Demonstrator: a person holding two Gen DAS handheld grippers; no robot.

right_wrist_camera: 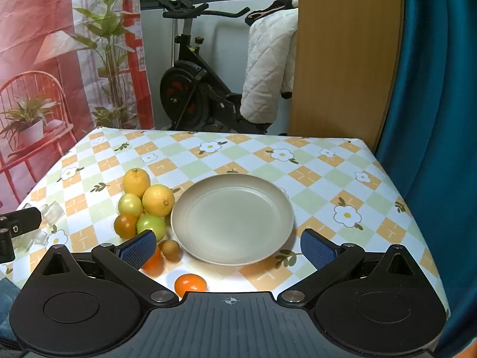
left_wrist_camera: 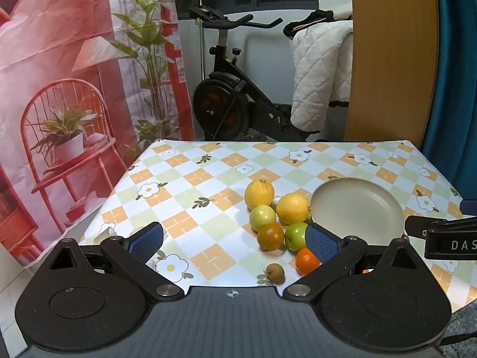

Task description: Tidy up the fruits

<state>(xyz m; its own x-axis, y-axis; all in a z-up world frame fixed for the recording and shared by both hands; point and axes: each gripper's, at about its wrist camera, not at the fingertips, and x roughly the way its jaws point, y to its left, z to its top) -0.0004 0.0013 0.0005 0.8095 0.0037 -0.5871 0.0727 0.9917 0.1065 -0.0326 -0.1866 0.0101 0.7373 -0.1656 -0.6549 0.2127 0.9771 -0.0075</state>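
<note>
A cream plate [right_wrist_camera: 232,217] lies bare on the flowered tablecloth, also seen as the plate [left_wrist_camera: 357,208] in the left wrist view. Several fruits cluster left of it: two lemons [right_wrist_camera: 136,182] [right_wrist_camera: 158,200], a pale green fruit [right_wrist_camera: 130,205], a dark orange [right_wrist_camera: 125,225], a green apple [right_wrist_camera: 151,225], a small brown fruit [right_wrist_camera: 170,250] and a tangerine [right_wrist_camera: 190,285]. Another tangerine [left_wrist_camera: 307,261] sits partly behind a finger. My left gripper [left_wrist_camera: 234,242] hovers open before the cluster, holding nothing. My right gripper [right_wrist_camera: 228,247] stands open over the plate's near rim, holding nothing.
Crumpled clear plastic [right_wrist_camera: 50,211] lies near the table's left edge. Beyond the far edge stand an exercise bike [right_wrist_camera: 190,89], a white quilt [right_wrist_camera: 268,65] and a wooden panel [right_wrist_camera: 345,59]. A blue curtain [right_wrist_camera: 432,104] hangs at the right.
</note>
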